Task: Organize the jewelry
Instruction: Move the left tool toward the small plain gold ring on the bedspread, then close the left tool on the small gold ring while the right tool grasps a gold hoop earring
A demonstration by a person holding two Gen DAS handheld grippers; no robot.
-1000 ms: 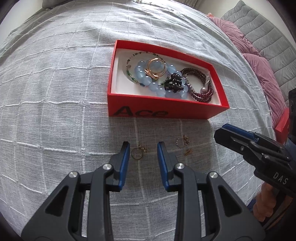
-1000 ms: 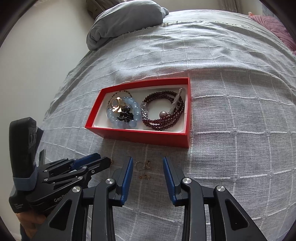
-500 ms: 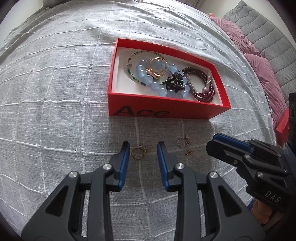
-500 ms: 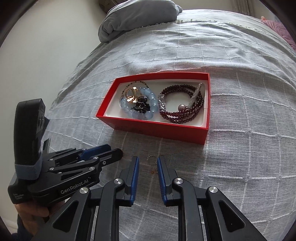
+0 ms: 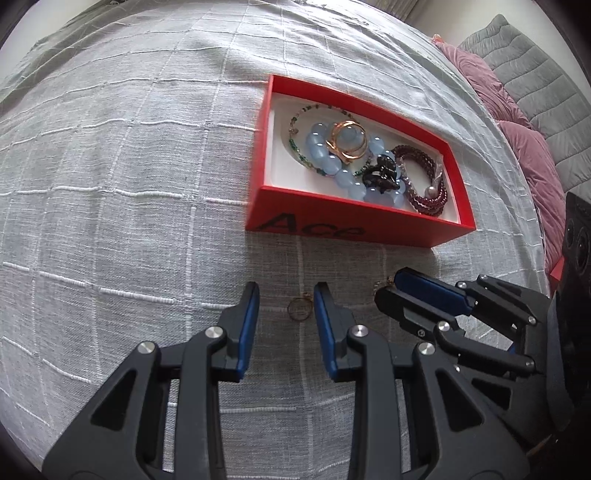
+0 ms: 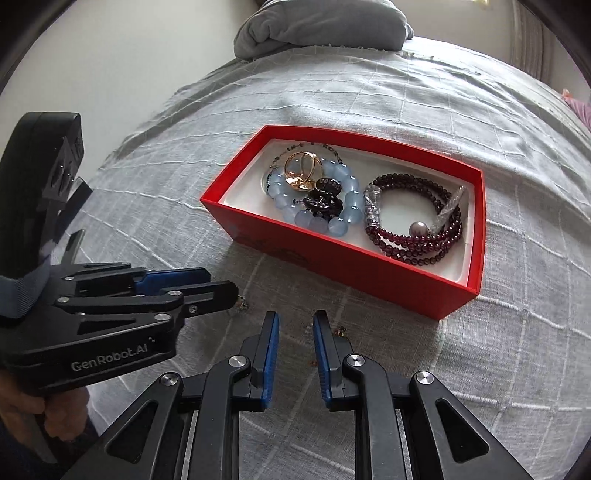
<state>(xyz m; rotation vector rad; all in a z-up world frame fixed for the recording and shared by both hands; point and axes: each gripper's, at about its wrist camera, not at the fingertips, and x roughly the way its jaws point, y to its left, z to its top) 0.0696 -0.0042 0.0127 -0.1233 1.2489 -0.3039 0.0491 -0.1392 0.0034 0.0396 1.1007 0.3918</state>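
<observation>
A red box (image 5: pixel 354 225) (image 6: pixel 354 273) on the grey bedspread holds a blue bead bracelet (image 5: pixel 325 155) (image 6: pixel 317 221), gold rings (image 5: pixel 347 142) (image 6: pixel 301 171), a black piece (image 5: pixel 382 175) and a dark red bead bracelet (image 5: pixel 424 192) (image 6: pixel 417 243). My left gripper (image 5: pixel 285 308) is open low over the bedspread, with a small gold ring (image 5: pixel 298 309) between its fingers. My right gripper (image 6: pixel 294 334) is open, narrowly, over small earrings (image 6: pixel 340 331) in front of the box. It also shows in the left wrist view (image 5: pixel 388 291).
A grey pillow (image 6: pixel 321 26) lies at the far end of the bed. Pink cushions (image 5: pixel 517 129) and a grey quilted headboard (image 5: pixel 535 74) are at the right. A wall runs along the bed's left side (image 6: pixel 110 55).
My right gripper has moved left and down toward the earrings and narrowed its jaws. My left gripper has stayed around the gold ring, shifting slightly left.
</observation>
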